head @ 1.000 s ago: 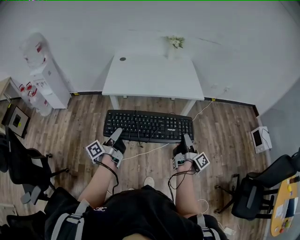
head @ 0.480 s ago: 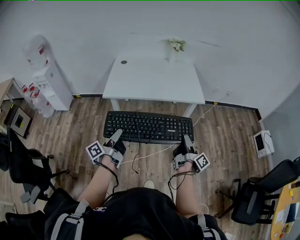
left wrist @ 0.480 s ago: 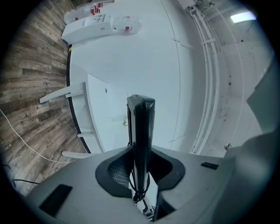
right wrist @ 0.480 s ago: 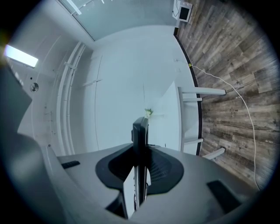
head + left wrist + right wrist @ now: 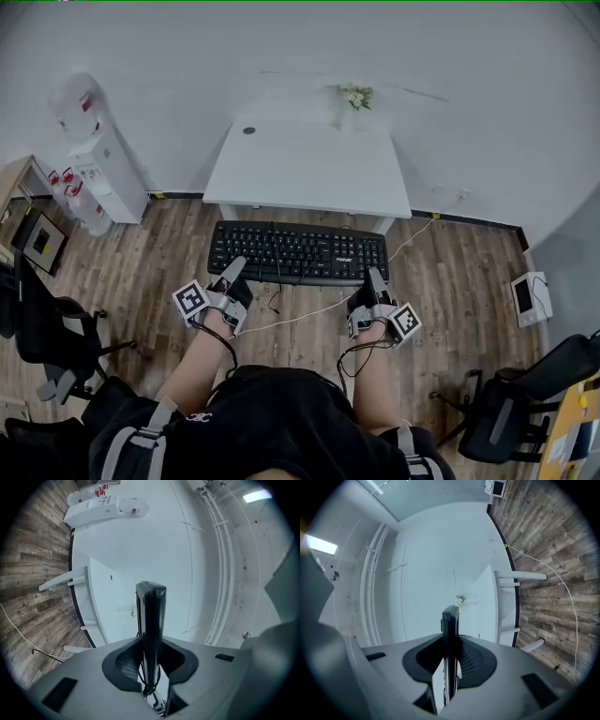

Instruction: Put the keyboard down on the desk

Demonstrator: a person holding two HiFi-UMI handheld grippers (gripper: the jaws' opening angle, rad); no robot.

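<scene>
Head view: keyboard (image 5: 298, 253) crosswise (keys up).

The person is stepping forward, and the desk (image 5: 309, 173) is sliding down the head view toward the keyboard (image 5: 298, 253). A second ago a clear band of floor (image 5: 450, 267) was showing between the keyboard's far edge and the desk's front edge. Now that band is shrinking to a sliver, and the two are nearly meeting in the view. The black cord (image 5: 274, 298) under the keyboard is swinging: half a second ago it was looping low, and now it is hanging short. At the right, the small white unit (image 5: 528, 298) and the office chair (image 5: 520, 408) are drifting down and outward in the frame.
</scene>
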